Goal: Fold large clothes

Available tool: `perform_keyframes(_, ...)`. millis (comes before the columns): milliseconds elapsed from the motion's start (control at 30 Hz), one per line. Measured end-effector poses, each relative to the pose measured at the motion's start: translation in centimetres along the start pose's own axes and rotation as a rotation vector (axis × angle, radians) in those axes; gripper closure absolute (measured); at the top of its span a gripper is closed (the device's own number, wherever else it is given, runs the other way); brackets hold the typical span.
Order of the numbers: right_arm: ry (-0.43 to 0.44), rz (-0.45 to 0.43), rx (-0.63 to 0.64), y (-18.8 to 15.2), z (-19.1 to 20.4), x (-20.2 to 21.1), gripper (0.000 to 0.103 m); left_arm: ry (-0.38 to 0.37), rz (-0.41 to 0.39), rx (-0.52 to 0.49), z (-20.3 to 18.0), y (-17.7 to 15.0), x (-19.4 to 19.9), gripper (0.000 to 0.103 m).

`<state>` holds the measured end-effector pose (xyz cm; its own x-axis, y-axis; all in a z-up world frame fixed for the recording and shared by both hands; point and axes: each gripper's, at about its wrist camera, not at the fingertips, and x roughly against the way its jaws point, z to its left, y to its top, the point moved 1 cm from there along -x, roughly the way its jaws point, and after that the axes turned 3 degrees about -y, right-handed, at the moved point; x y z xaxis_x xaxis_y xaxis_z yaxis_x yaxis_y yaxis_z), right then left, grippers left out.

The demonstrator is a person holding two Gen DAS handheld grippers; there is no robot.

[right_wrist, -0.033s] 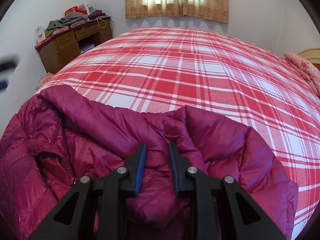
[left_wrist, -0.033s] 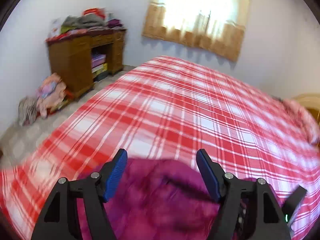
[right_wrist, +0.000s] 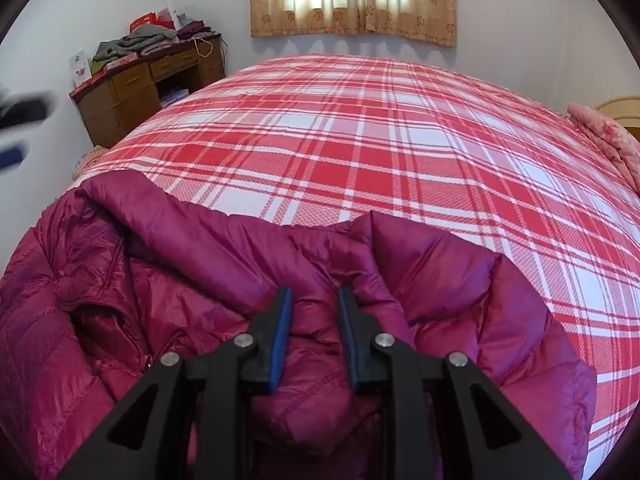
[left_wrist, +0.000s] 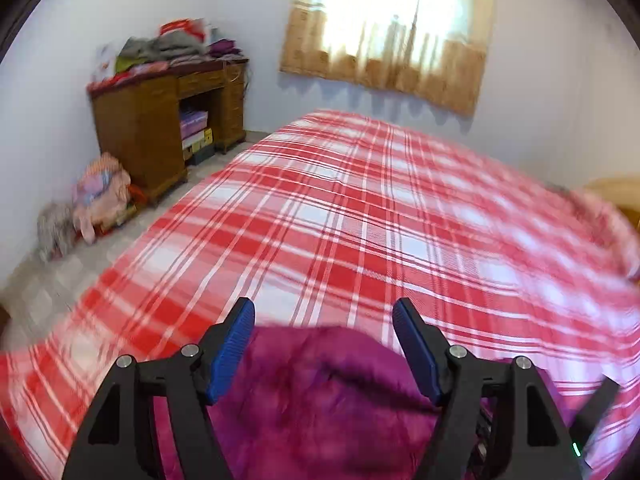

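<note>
A magenta quilted down jacket [right_wrist: 180,280] lies crumpled at the near edge of a bed with a red-and-white plaid cover [right_wrist: 360,140]. My right gripper [right_wrist: 314,296] is shut on a raised fold of the jacket, its blue pads pressing the fabric from both sides. My left gripper [left_wrist: 322,312] hovers over another part of the jacket [left_wrist: 320,392]; its jaws are opening and stand wide, with the fabric below and between them but clear of the pads. A blurred view of the left gripper [right_wrist: 18,134] shows at the left edge of the right wrist view.
A wooden desk [left_wrist: 160,128] piled with folded clothes stands against the left wall. A heap of clothes [left_wrist: 100,196] lies on the floor beside it. A curtained window [left_wrist: 392,40] is behind the bed, and a pink pillow [right_wrist: 604,140] lies at its right edge.
</note>
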<state>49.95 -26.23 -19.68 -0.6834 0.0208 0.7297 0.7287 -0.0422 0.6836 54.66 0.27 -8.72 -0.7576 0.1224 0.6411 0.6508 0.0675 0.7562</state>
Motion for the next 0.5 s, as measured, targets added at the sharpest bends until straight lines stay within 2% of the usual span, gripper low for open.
perform_keyframes(67,0.004,-0.002,-0.003,0.0,0.0,0.0,0.078,0.047,0.057,-0.057,-1.1,-0.1,-2.5,0.031)
perform_keyframes(100,0.009,-0.002,-0.006,-0.1,-0.1,0.0,0.078,0.083,0.119,-0.067,-1.2,-0.9,-3.9,0.031)
perform_keyframes(167,0.028,-0.003,-0.023,0.0,-0.3,0.0,0.078,0.115,0.196,-0.078,-0.6,-3.2,-5.4,0.031)
perform_keyframes(200,0.040,-0.004,-0.032,0.0,-0.5,0.0,0.077,0.171,0.214,-0.094,0.0,-4.7,-6.1,0.031)
perform_keyframes(233,0.050,-0.005,-0.039,-0.1,-0.6,0.0,0.077,0.182,0.227,-0.089,0.6,-5.9,-6.6,0.029)
perform_keyframes(267,0.061,-0.007,-0.045,-0.1,-0.7,0.1,0.077,0.143,0.236,-0.056,1.7,-7.1,-7.1,0.029)
perform_keyframes(300,0.068,-0.007,-0.049,-0.1,-0.7,0.1,0.077,0.094,0.192,-0.005,2.8,-7.9,-6.7,0.029)
perform_keyframes(333,0.077,-0.008,-0.055,-0.1,-0.8,0.1,0.077,0.079,0.170,0.018,3.2,-8.1,-6.4,0.029)
perform_keyframes(500,0.110,-0.012,-0.089,-0.1,-1.4,0.2,0.077,0.115,0.158,-0.033,2.2,-8.5,-6.5,0.028)
